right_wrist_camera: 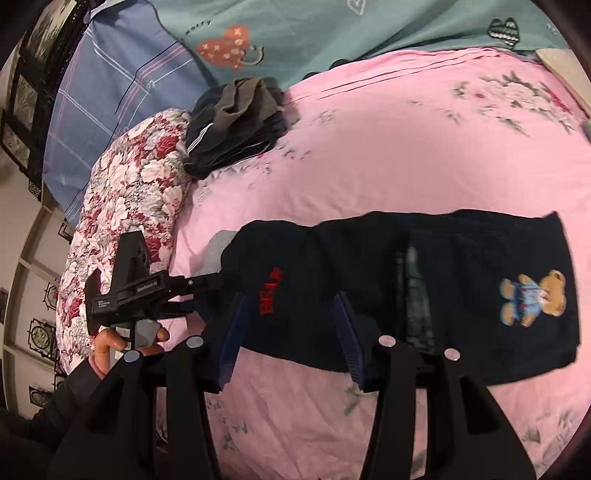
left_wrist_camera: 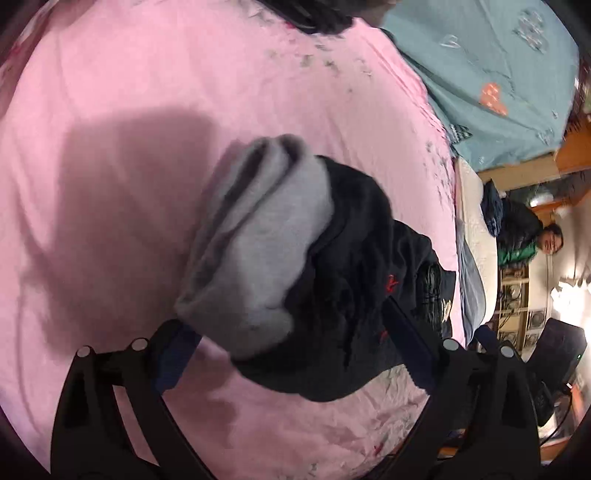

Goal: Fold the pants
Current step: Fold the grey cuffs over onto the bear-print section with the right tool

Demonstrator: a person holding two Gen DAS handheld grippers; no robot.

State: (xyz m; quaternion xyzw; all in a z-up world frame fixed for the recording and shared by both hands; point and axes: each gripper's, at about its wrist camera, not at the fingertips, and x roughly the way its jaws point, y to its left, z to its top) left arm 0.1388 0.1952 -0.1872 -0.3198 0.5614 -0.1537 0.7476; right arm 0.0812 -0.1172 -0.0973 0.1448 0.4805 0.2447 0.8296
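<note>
The pants are black with red lettering and a teddy bear patch, folded into a band on the pink bed sheet. Their grey fleece lining shows at the turned-over end. My left gripper has its jaws wide apart around that bunched end, with cloth lying between the fingers. My right gripper is open, its blue pads on either side of the pants' near edge by the red lettering. The left gripper also shows in the right wrist view, at the pants' left end.
A pile of folded dark clothes lies at the far side of the bed by a floral quilt. A teal blanket and a blue plaid cover lie beyond. A person sits past the bed's end.
</note>
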